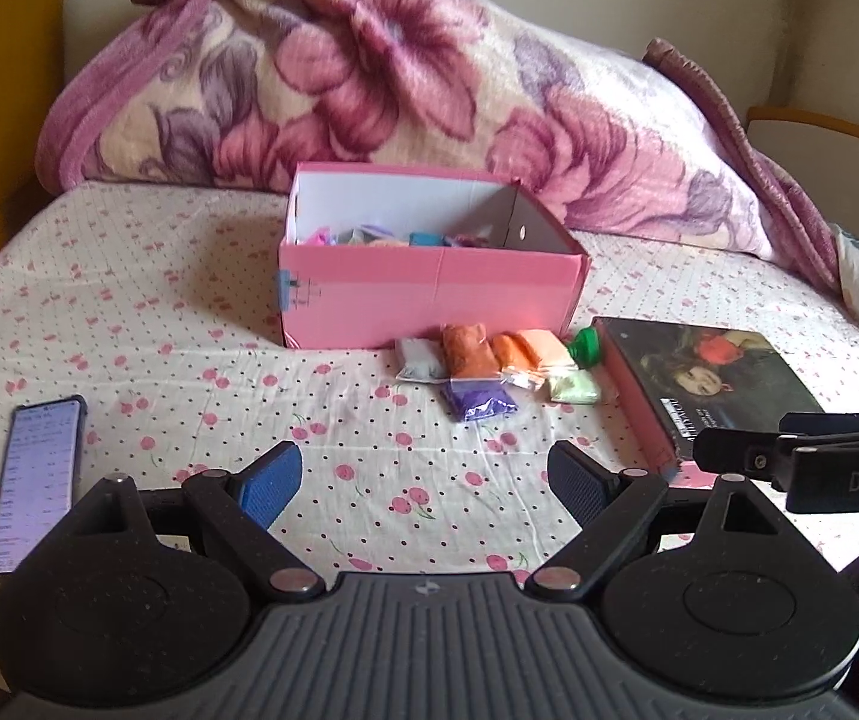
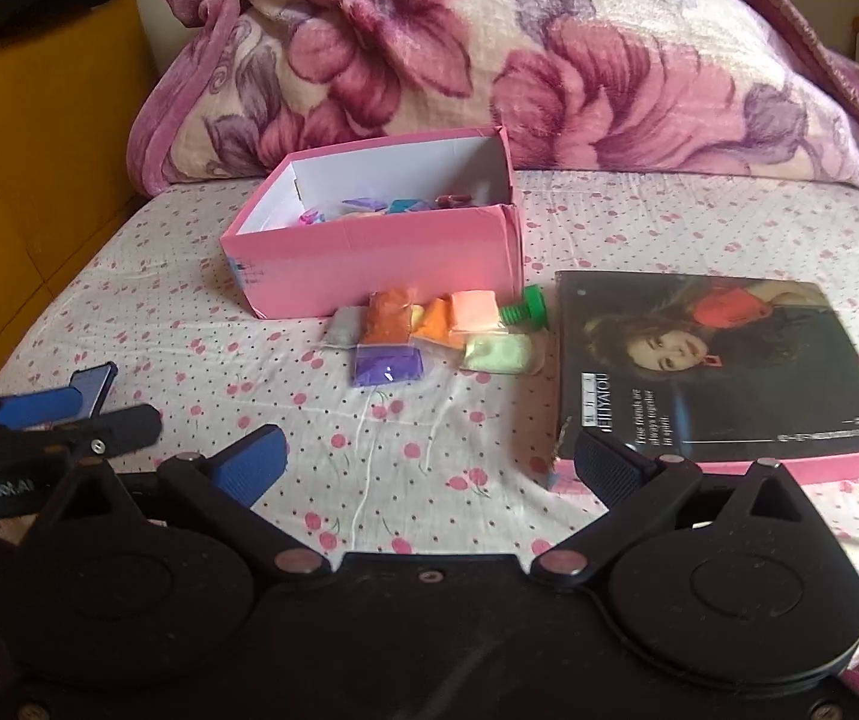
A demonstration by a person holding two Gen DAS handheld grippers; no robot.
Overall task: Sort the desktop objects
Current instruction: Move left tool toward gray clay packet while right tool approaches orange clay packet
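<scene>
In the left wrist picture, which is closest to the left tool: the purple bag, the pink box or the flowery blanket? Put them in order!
From the left tool, nearest first:
1. Purple bag, just ahead on the sheet, slightly right.
2. Pink box, behind the bags.
3. Flowery blanket, heaped at the back.

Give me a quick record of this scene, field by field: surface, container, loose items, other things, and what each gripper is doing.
surface: bedsheet with cherry print
container: pink box, open, already holding colourful items
loose items: small packets in front of the box; green cap beside them
other: box lid right of the packets; phone at left
left gripper: open, holding nothing
right gripper: open, holding nothing
</scene>
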